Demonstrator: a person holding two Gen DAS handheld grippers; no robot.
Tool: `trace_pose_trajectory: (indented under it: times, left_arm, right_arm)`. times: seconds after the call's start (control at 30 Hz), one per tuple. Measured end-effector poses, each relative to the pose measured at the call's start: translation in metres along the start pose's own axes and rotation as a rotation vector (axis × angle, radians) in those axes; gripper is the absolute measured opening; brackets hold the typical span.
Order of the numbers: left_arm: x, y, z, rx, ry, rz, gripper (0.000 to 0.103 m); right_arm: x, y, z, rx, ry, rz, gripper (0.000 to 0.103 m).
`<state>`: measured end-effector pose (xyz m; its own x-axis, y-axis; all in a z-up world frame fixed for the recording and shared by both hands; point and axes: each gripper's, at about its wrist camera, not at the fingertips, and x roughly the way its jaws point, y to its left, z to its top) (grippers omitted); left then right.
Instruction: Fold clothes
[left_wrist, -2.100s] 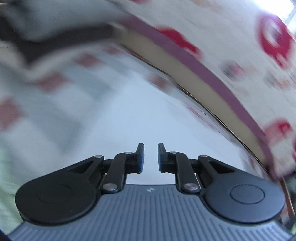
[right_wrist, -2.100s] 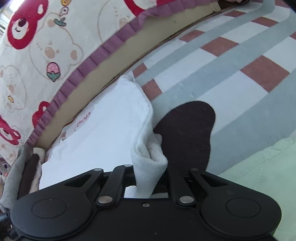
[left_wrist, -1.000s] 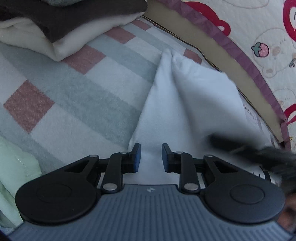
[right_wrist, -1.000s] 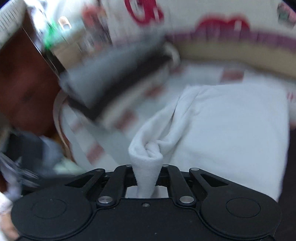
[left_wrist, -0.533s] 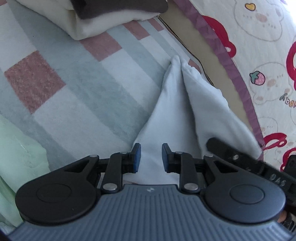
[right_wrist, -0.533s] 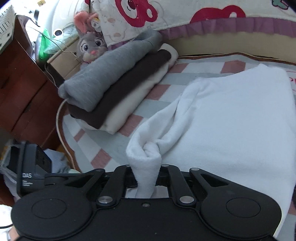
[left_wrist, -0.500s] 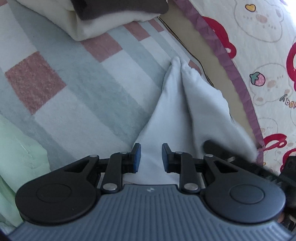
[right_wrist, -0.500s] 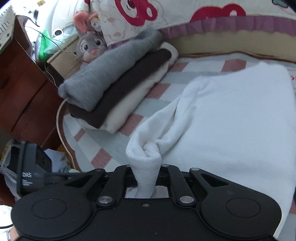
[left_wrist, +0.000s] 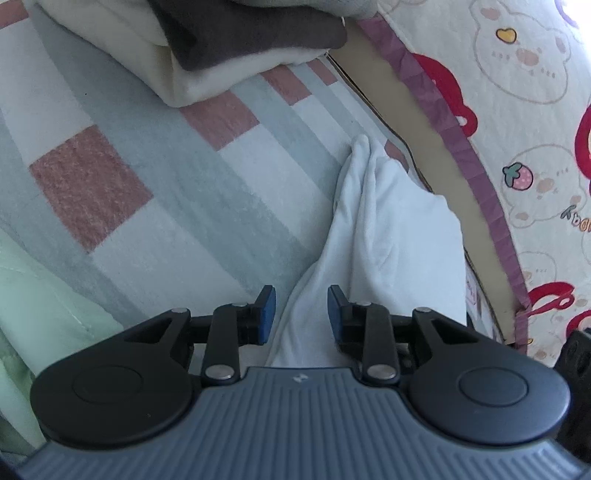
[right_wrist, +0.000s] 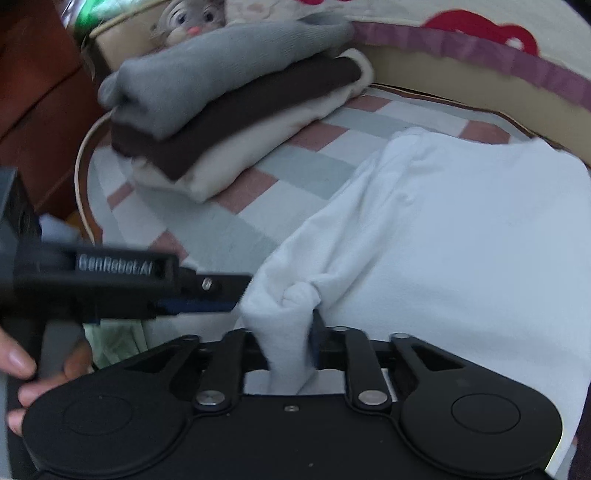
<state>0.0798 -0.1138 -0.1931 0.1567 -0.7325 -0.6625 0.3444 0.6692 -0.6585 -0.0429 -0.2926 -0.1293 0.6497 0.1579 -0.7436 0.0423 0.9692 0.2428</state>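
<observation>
Bare checked blanket (left_wrist: 155, 206) lies open between the white garment (right_wrist: 461, 236) and the stack of folded clothes (right_wrist: 236, 107), wide enough for a gripper. The cartoon-print bumper (left_wrist: 517, 122) walls off the garment's far edge. A green quilt (left_wrist: 40, 295) crowds the blanket's near corner.

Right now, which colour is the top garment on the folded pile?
Grey top garment; the right wrist view shows it best.

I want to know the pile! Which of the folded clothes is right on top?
The grey one is on top of the stack. Under it lies the dark brown one, and the cream one is at the bottom, resting on the checked blanket.
</observation>
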Motion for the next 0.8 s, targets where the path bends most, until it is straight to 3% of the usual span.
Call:
trace_pose_trajectory:
  times: [0.13,0.23,0.27,0.33,0.4,0.57,0.7,0.77,0.8]
  left_arm:
    - [-0.007,0.001,0.006,0.006,-0.014,0.004,0.031]
    - [-0.013,0.002,0.010,0.005,-0.028,-0.006,0.034]
    - [-0.015,0.002,0.011,0.006,-0.026,-0.010,0.034]
    - [-0.017,-0.002,0.011,0.023,-0.017,-0.021,0.036]
    - [-0.018,-0.008,0.010,0.051,0.001,-0.038,0.038]
    - [-0.011,-0.030,0.007,0.156,0.073,-0.076,0.045]
    - [0.000,-0.042,-0.006,0.279,0.110,0.006,0.050]
    - [0.008,-0.042,-0.010,0.287,0.123,0.026,0.045]
    - [0.011,-0.042,-0.012,0.295,0.111,0.033,0.015]
  right_arm:
    - [-0.008,0.011,0.000,-0.082,0.011,0.079,0.040]
    - [-0.032,-0.006,0.004,-0.020,0.009,0.193,0.037]
    - [-0.045,-0.014,0.005,0.015,-0.012,0.195,0.038]
    - [-0.075,-0.033,0.006,0.093,-0.057,0.133,0.039]
    - [-0.103,-0.050,-0.002,0.126,-0.089,0.014,0.043]
    - [-0.131,-0.064,-0.045,0.079,-0.020,-0.285,0.046]
    - [-0.130,-0.045,-0.073,0.022,0.055,-0.290,0.048]
    - [-0.123,-0.036,-0.082,-0.013,0.074,-0.286,0.053]
    - [-0.115,-0.034,-0.084,-0.017,0.078,-0.291,0.055]
